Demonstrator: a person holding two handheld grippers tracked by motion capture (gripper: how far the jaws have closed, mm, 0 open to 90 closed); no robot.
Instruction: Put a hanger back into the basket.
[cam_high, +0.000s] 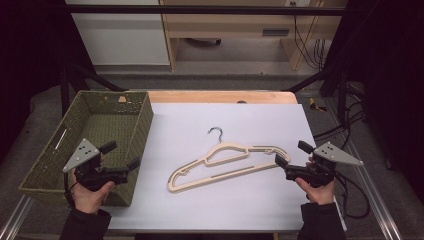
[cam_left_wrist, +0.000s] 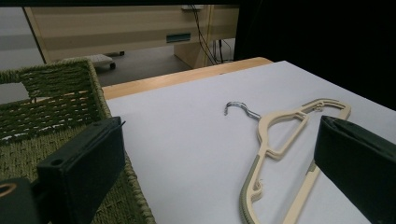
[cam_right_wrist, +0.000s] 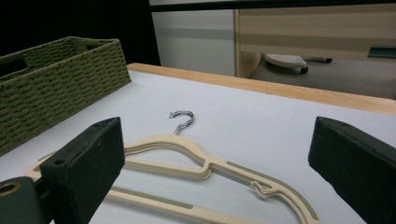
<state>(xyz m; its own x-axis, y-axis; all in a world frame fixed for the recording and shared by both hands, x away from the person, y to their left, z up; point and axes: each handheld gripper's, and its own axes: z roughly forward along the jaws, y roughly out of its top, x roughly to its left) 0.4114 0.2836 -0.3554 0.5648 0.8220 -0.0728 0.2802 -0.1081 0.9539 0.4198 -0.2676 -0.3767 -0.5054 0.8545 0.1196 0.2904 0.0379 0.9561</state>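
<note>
On the white sheet (cam_high: 240, 200) that covers the wooden table (cam_high: 220, 96), a cream plastic clothes hanger (cam_high: 225, 165) lies flat near the middle, its metal hook (cam_high: 216, 132) pointing toward the far edge. In the right gripper view it looks like more than one hanger stacked, though I cannot tell how many.

Neither claw has anything in it. The left gripper (cam_high: 122, 156) hangs over the near corner of the woven green basket (cam_high: 60, 150), jaws spread wide and empty, aimed toward the hanger. The right gripper (cam_high: 292, 154) hovers just beside the hanger's right shoulder, jaws also wide apart with only air between them; it does not touch the plastic.

This reads as the approach, before any grasp. The likely next move is for the right gripper to come down on the shoulder or lower bar and pinch it; since the hanger lies flat on the sheet, one jaw has to slide under a thin edge, which calls for a low, level entry.

The basket stands at the left edge of the sheet, well apart from the hanger, and appears empty. Nothing lies between either gripper and the hanger. Beyond the table stand wooden furniture (cam_high: 235, 30) and loose cables (cam_high: 312, 47).
</note>
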